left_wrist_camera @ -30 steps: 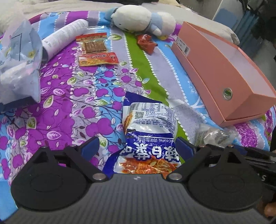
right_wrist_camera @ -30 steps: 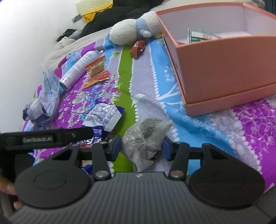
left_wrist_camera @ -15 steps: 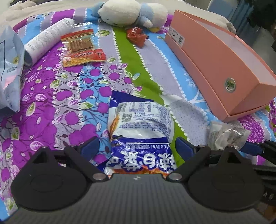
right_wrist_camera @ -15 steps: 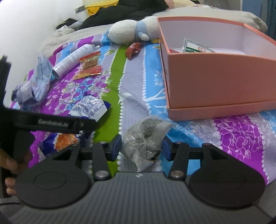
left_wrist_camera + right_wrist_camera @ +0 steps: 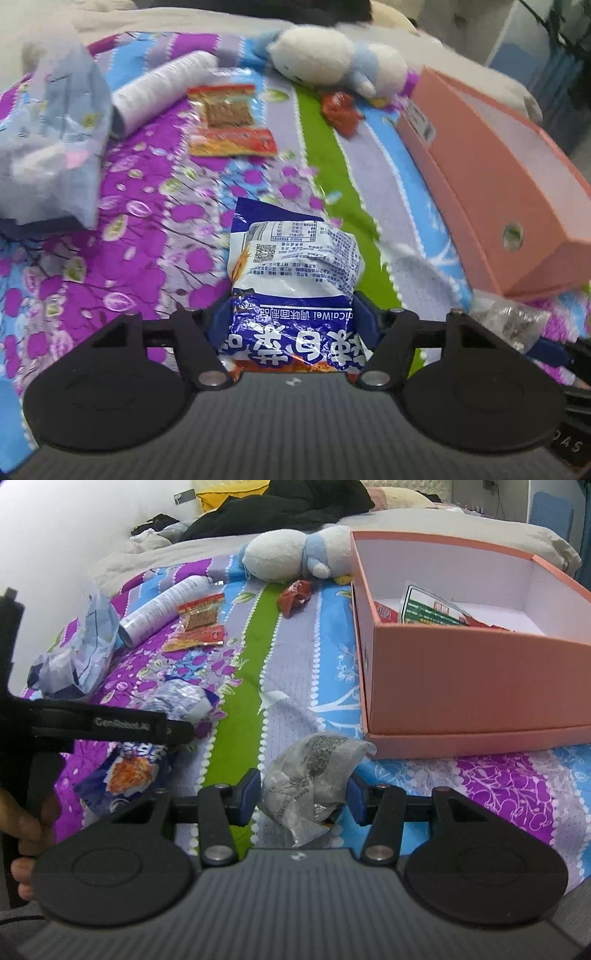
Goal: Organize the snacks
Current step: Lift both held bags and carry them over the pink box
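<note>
A few packets are already seen inside the pink box [image 5: 461, 679] at the far right of the bed; several snacks are left on the bedspread. The left gripper [image 5: 290, 317] is closing on the blue-and-white snack bag [image 5: 295, 266], which is pinched between its pads. The crumpled clear packet [image 5: 310, 771] is held between the half-closed pads of the right gripper [image 5: 301, 797], near the box.

A plush toy [image 5: 280, 559] and white bottle [image 5: 162, 609] lie on the bedspread [image 5: 295, 657].
</note>
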A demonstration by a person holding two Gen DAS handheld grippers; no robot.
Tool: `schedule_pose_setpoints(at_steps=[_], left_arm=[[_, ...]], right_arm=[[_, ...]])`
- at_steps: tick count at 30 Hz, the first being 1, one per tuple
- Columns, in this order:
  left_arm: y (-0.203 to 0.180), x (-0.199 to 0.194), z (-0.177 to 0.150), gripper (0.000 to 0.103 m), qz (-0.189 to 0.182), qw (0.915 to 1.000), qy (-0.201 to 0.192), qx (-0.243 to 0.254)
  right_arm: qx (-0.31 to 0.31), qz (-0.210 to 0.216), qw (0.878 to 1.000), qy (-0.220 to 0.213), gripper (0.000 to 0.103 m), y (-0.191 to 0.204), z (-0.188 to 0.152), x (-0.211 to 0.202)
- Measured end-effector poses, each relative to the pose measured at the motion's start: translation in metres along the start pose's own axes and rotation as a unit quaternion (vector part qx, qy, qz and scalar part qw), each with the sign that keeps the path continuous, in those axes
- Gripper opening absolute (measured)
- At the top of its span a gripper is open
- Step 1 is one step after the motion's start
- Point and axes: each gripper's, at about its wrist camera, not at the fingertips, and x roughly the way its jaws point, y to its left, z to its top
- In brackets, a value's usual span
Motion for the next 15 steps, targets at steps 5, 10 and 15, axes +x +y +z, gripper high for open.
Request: schedule_pose_setpoints(at_steps=[5,10,15], left_arm=[[0.000,-0.026,0.012,0.071,-0.004,0.9997,-0.022,-0.012],[-0.005,-0.049,0.027,0.071,-0.011,0.9990,-0.039,-0.021],[-0.013,-0.072,0.042,0.071,-0.020,0.9977,-0.061,-0.022]], right_arm=[[-0.013,0.003,1.000,-0.017,0.052,0.004,0.011,-0.013],[-0.030,0.006,0.999,-0.042,0.052,0.011,0.027,-0.029],[-0.043,0.010,0.996,-0.076,0.052,0.015,0.050,-0.046]])
